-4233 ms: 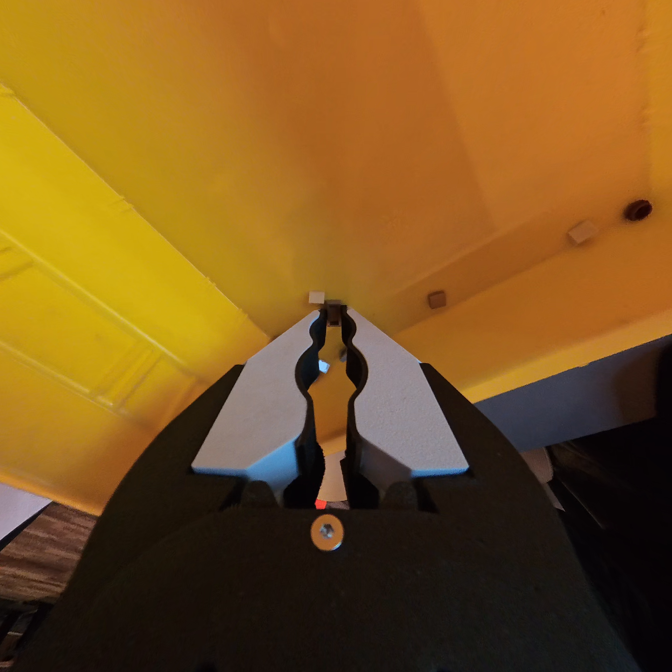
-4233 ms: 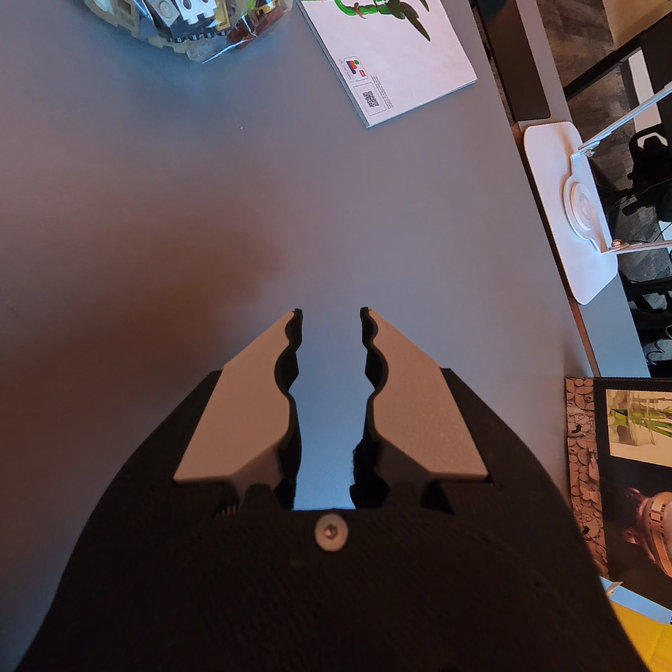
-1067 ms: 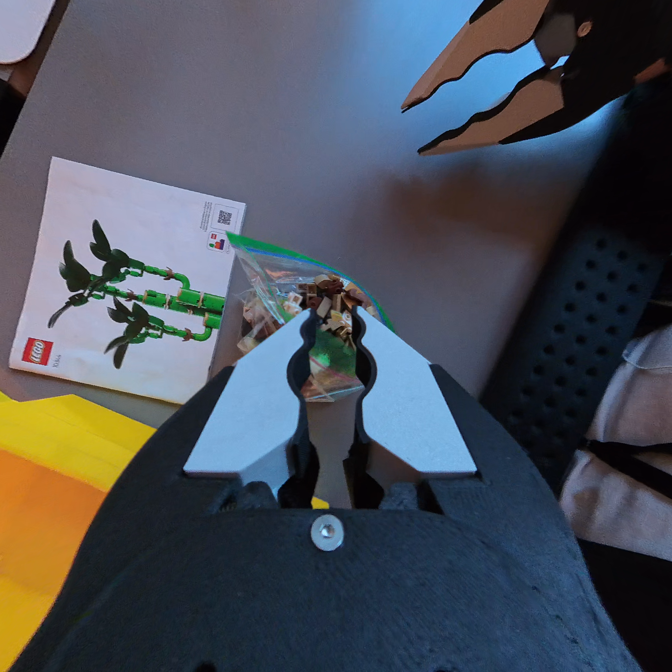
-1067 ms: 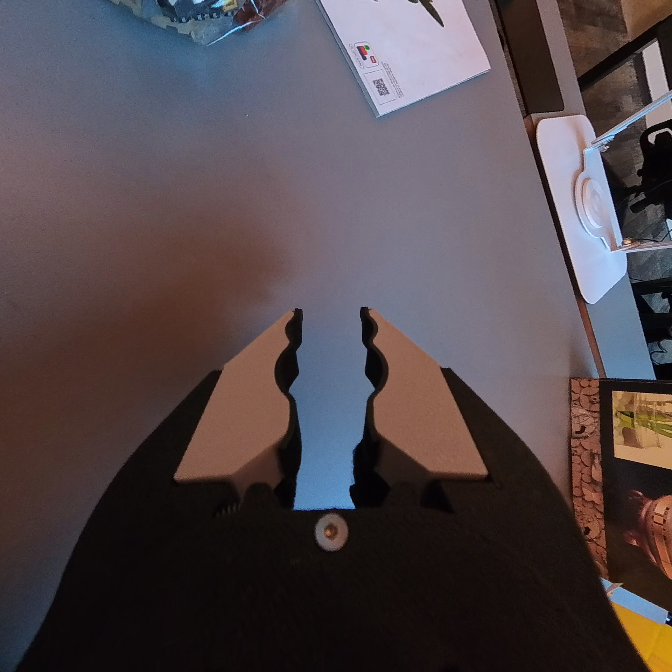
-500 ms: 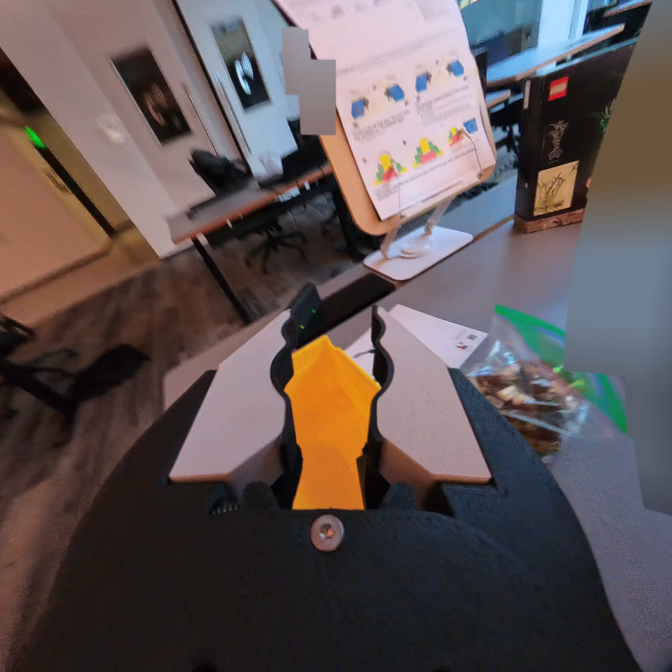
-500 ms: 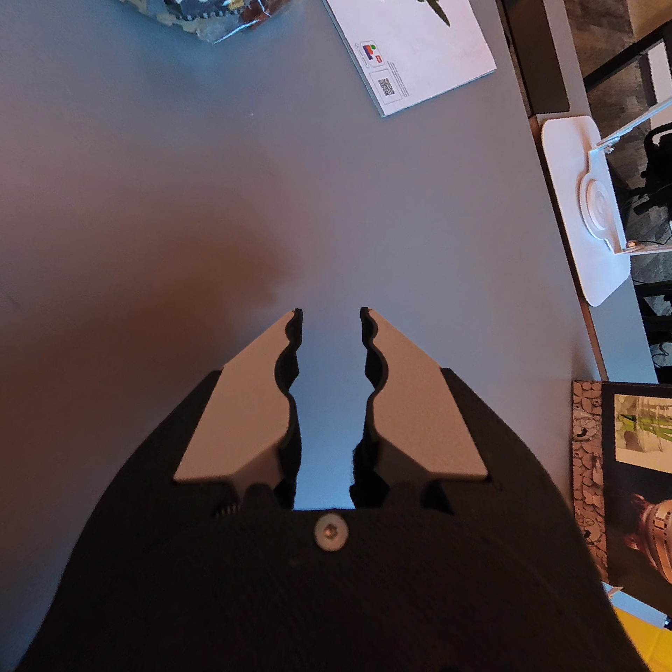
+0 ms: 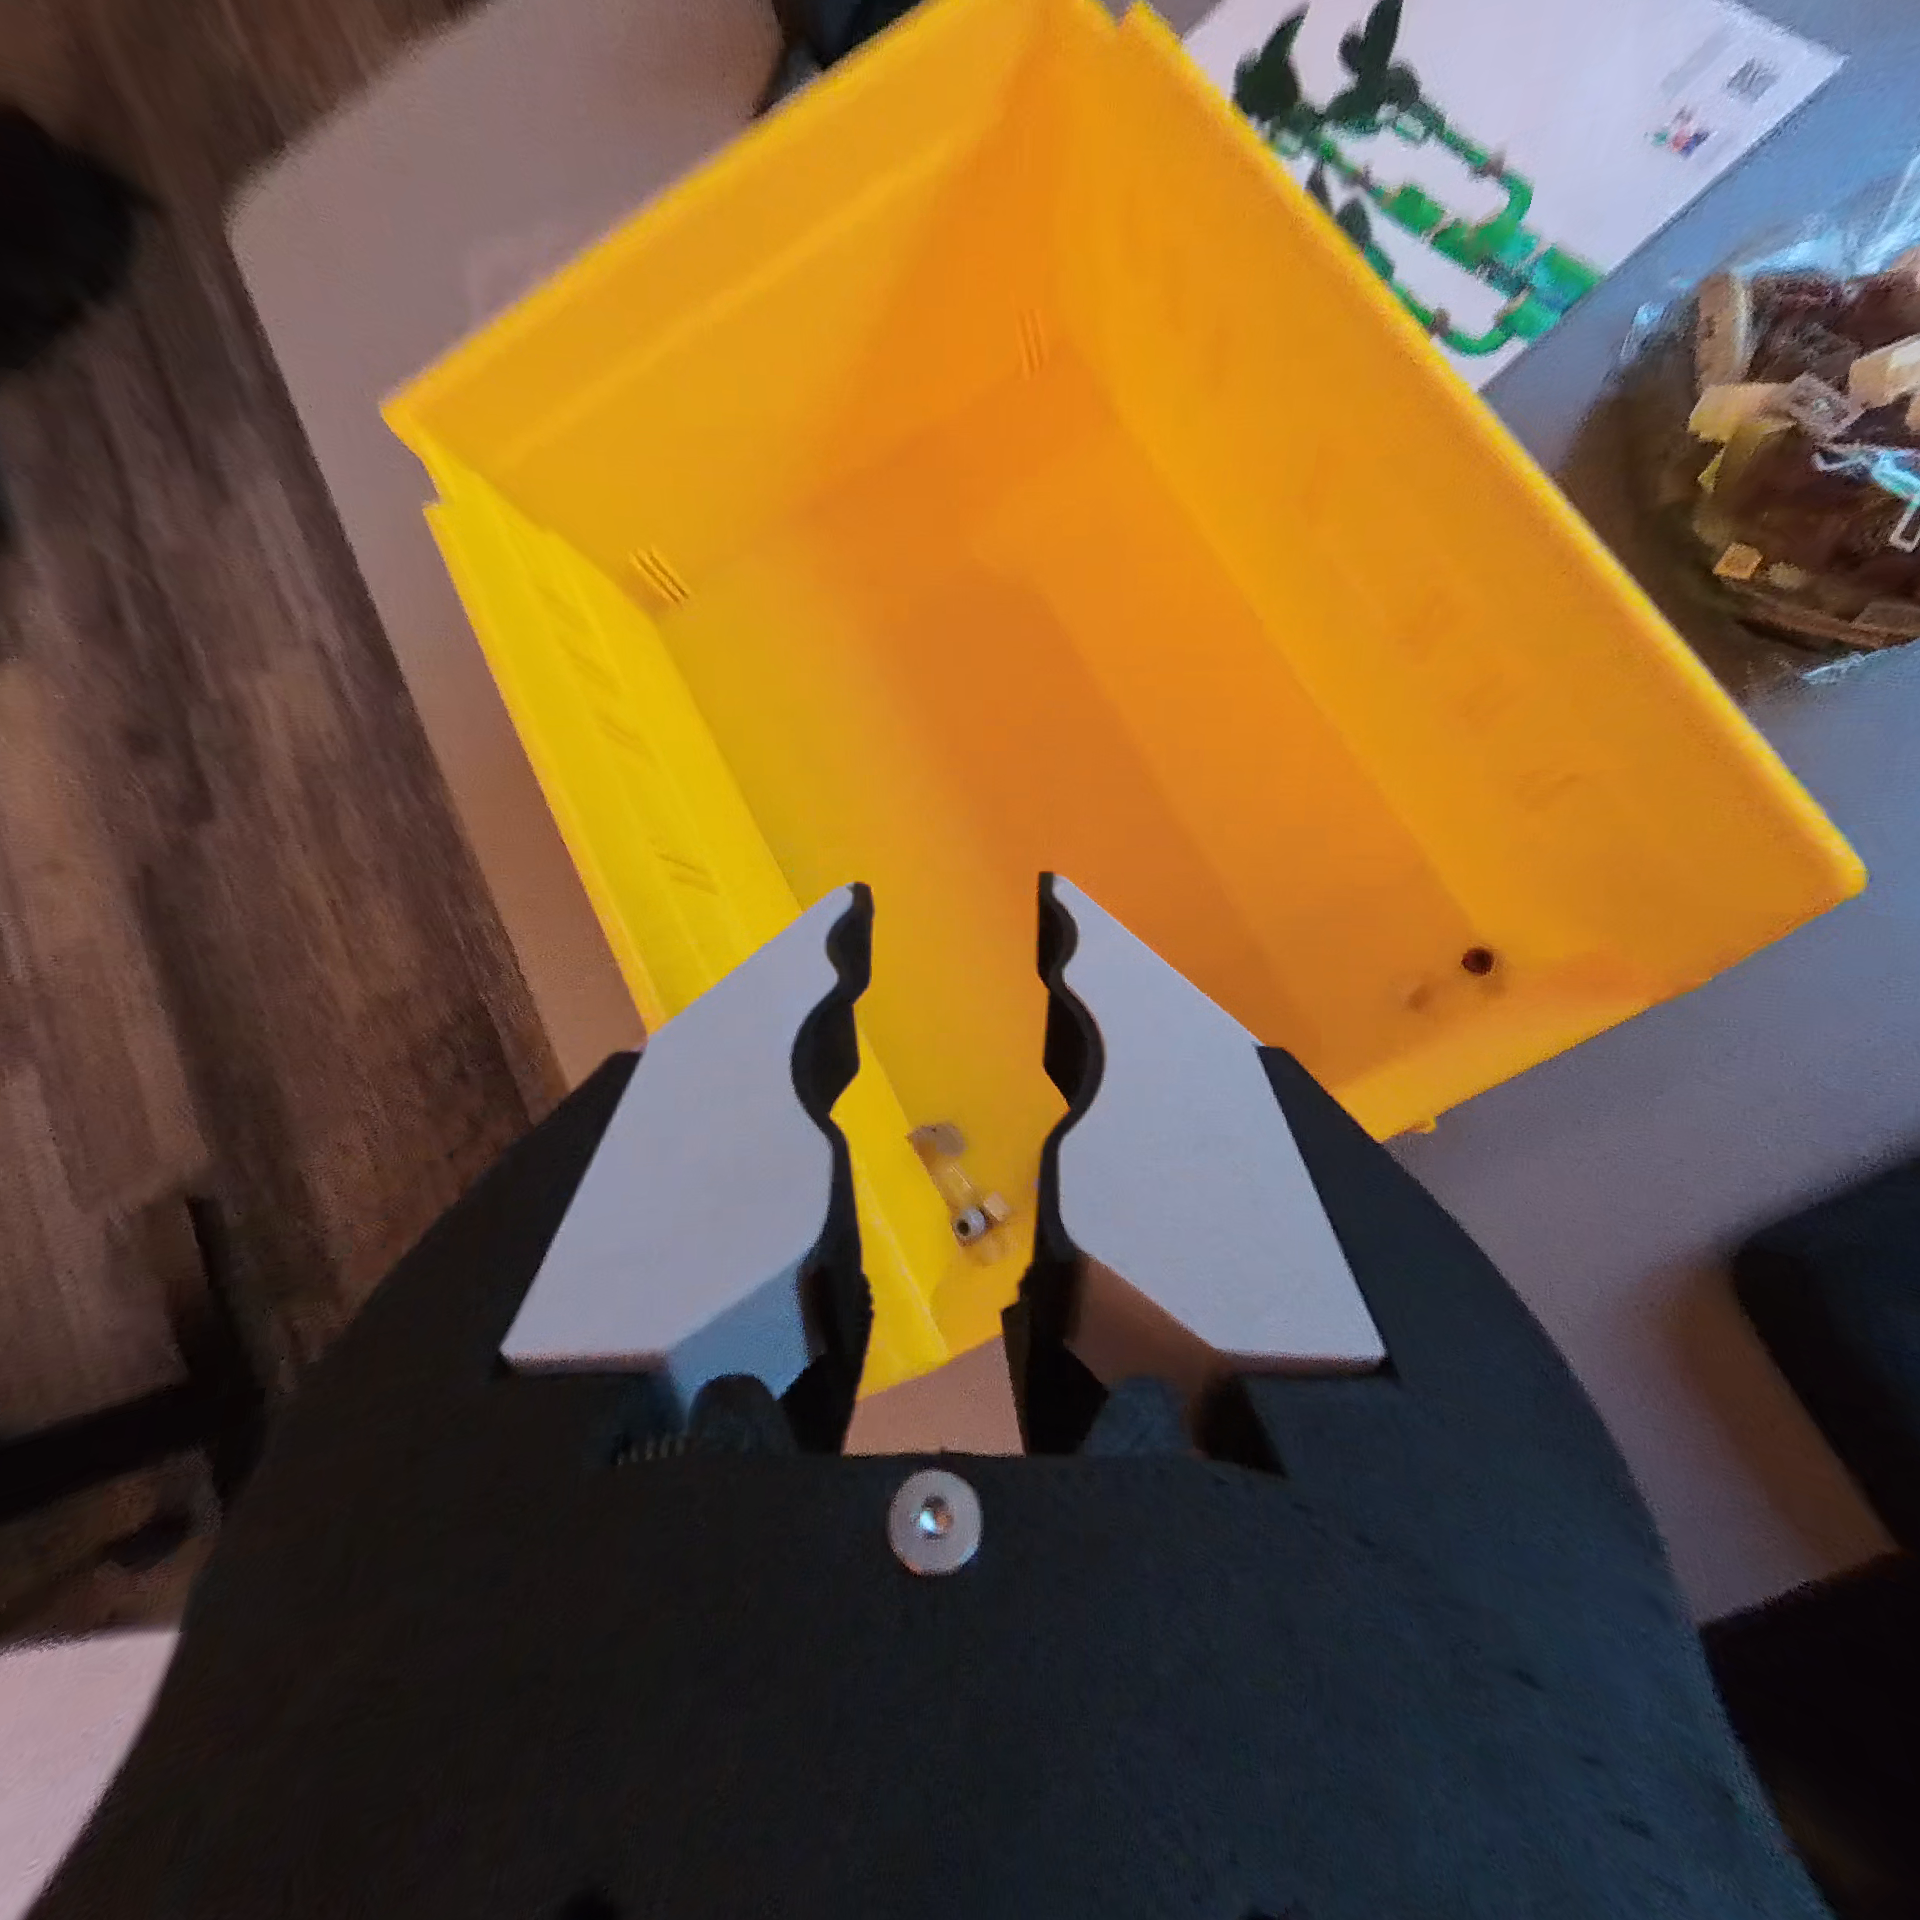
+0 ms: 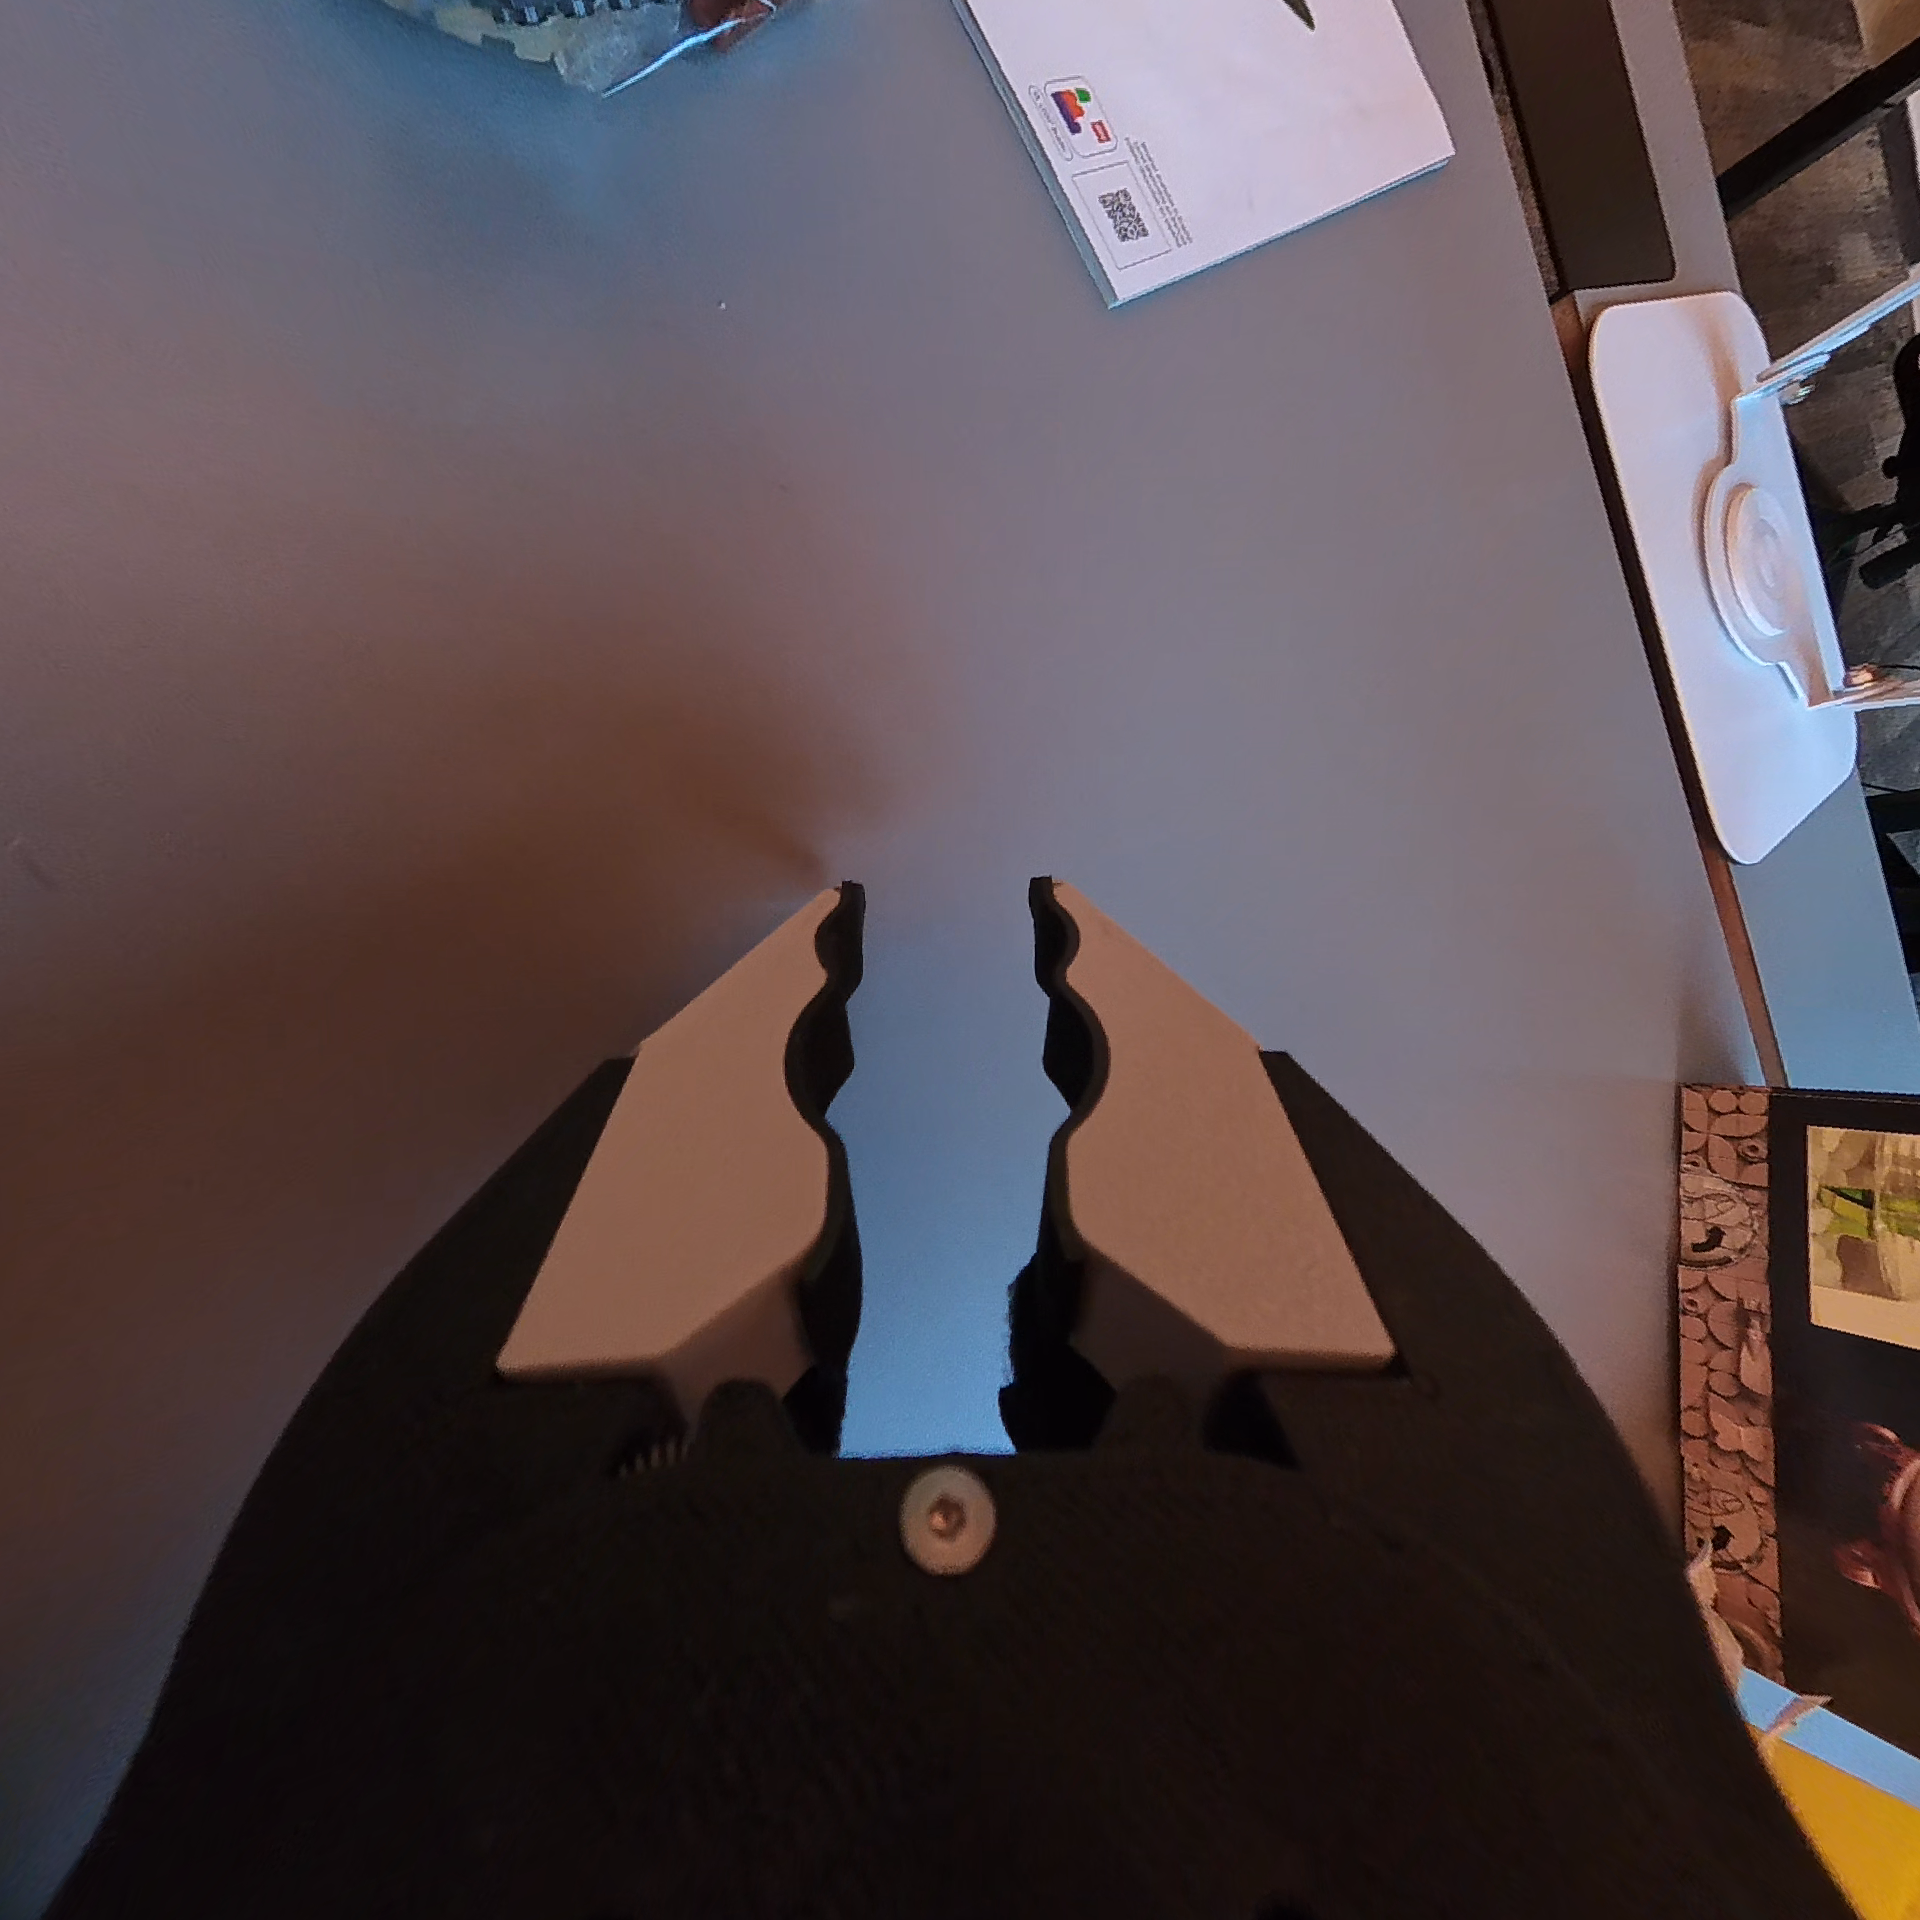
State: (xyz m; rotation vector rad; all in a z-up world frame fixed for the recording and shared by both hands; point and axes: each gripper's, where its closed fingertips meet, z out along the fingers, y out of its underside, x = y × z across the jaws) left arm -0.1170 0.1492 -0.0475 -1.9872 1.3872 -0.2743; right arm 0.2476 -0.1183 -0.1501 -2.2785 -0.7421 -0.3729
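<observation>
My left gripper (image 7: 948,885) is open and empty, held above a yellow plastic bin (image 7: 1195,582) and looking down into it. A few small tan and grey brick pieces (image 7: 966,1195) lie in the bin's near corner, seen between my fingers, and a small dark round piece (image 7: 1475,960) lies near its right wall. My right gripper (image 8: 945,888) is open and empty over the bare grey table (image 8: 520,520), touching nothing.
A clear bag of small brown and tan bricks (image 7: 1787,457) lies right of the bin, its edge also in the right wrist view (image 8: 623,31). A white instruction booklet (image 7: 1538,135) (image 8: 1226,125), a white stand base (image 8: 1714,561) and a dark printed box (image 8: 1808,1351) lie around. Wooden floor (image 7: 187,727) is on the left. Tip to tip, the grippers are about 45 cm apart.
My left gripper has swung from facing out across the room to looking down into the yellow bin, and its jaws have opened wider. My right gripper has barely moved.
</observation>
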